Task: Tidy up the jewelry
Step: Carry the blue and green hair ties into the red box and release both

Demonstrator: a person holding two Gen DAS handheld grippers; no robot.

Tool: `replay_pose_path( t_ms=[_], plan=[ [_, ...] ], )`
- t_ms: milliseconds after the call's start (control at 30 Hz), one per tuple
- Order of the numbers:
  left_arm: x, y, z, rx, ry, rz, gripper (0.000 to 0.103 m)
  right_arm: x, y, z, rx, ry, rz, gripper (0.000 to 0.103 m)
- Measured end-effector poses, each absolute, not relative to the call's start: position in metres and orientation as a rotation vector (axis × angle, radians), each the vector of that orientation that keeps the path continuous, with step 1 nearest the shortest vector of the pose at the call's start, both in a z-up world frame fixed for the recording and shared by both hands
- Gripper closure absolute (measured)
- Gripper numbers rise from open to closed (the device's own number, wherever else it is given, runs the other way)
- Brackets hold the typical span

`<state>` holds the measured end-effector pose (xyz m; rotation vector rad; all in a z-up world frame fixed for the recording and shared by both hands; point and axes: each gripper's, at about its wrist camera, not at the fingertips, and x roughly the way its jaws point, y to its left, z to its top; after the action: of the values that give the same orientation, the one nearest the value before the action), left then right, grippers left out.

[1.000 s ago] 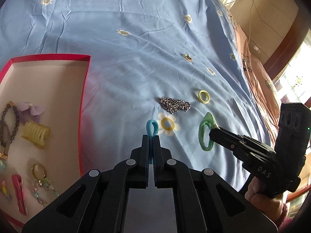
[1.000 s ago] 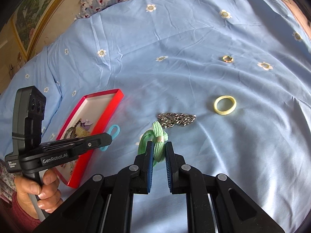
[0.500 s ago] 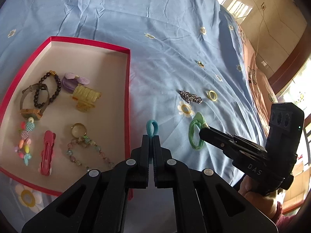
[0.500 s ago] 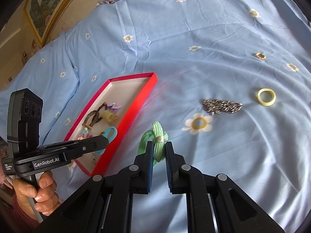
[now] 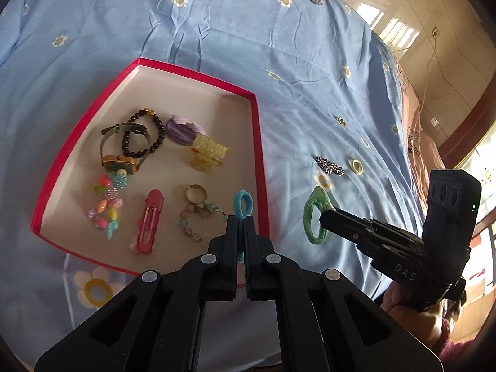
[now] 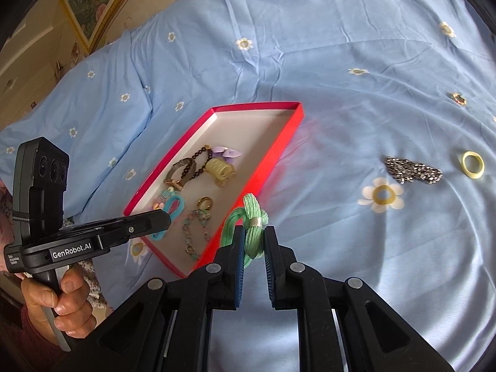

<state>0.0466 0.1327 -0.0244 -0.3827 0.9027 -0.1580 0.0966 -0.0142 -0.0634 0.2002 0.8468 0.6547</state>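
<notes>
Blue flowered bedding [image 5: 217,37] covered the bed, and a shallow red box [image 5: 259,142] lay on it toward the left, already holding a watch, a dark bead bracelet, a yellow claw clip, a pink hair clip and other pieces.

With its jaws closed, the left gripper [image 5: 241,221] pinched a small blue hair tie [image 5: 242,204], which hung over the near right corner of the box. The right gripper [image 6: 252,232] clamped a green hair tie [image 6: 252,217] by its metal band, just outside the box's right wall. A silver chain [image 6: 414,170] and a yellow ring [image 6: 472,164] lay on the bedding to the right, well apart from the box, and a small gold ring [image 6: 458,98] lay farther off.

The blue tie sat so close to the wall that, let go there, it might catch the rim and fall outside. Released where it hung, the green tie would land on the bedding, not in the box. Both grippers were close together, so they could knock each other, or nudge the light box on the soft bedding.

Compared with a second earlier, both grippers had carried their ties leftward: the blue one had been above the bedding near the chain, and the box had lain at the view's left edge.
</notes>
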Motion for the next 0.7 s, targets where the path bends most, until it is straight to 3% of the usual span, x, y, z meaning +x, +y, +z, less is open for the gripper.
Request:
replay_pose_path(
  t_ms=[700],
  plan=[
    [0.026, 0.212, -0.034, -0.457, 0.872, 0.023, 0.101, 0.104, 0.059, -0.058, 0.1, 0.862, 0.779, 0.088]
  ],
)
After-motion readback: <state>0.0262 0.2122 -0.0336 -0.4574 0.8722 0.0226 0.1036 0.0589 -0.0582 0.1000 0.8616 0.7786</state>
